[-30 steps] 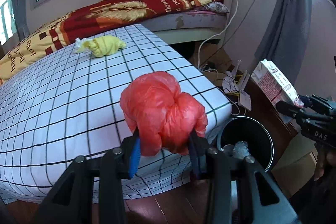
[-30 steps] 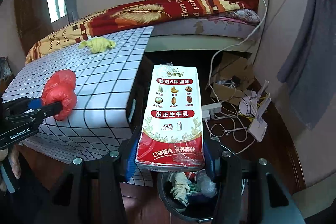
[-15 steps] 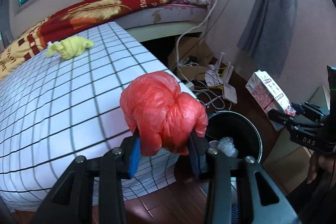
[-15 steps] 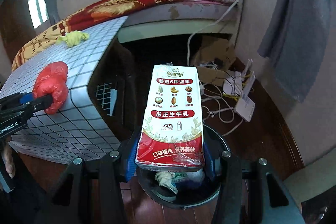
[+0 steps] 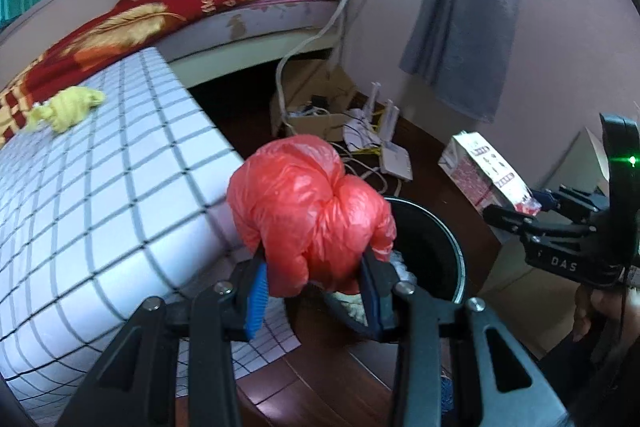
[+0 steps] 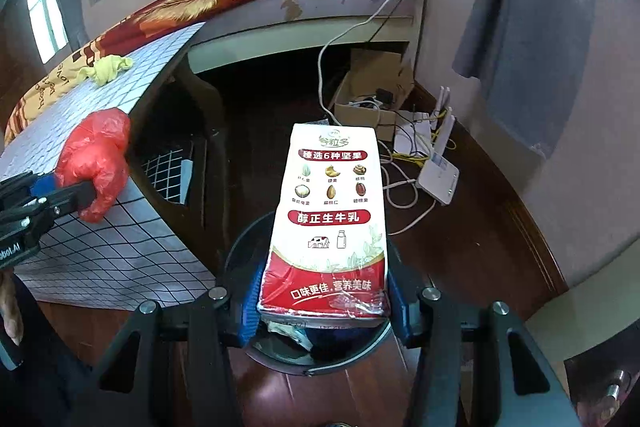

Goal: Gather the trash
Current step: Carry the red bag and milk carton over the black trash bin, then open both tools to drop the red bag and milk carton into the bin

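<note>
Right tool (image 6: 322, 307) grips the red-and-white milk carton (image 6: 330, 223) above the round black trash bin (image 6: 240, 251); left tool (image 5: 314, 287) clenches the crumpled red plastic bag (image 5: 308, 215) at the bin's nine o'clock. Best centre each over the opening before releasing.

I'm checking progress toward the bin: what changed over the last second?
Both grippers swung away from the checkered table toward the black bin; the milk carton now hangs over its opening, the red bag near its rim. Nothing was released. The yellow wad stayed on the table.
</note>
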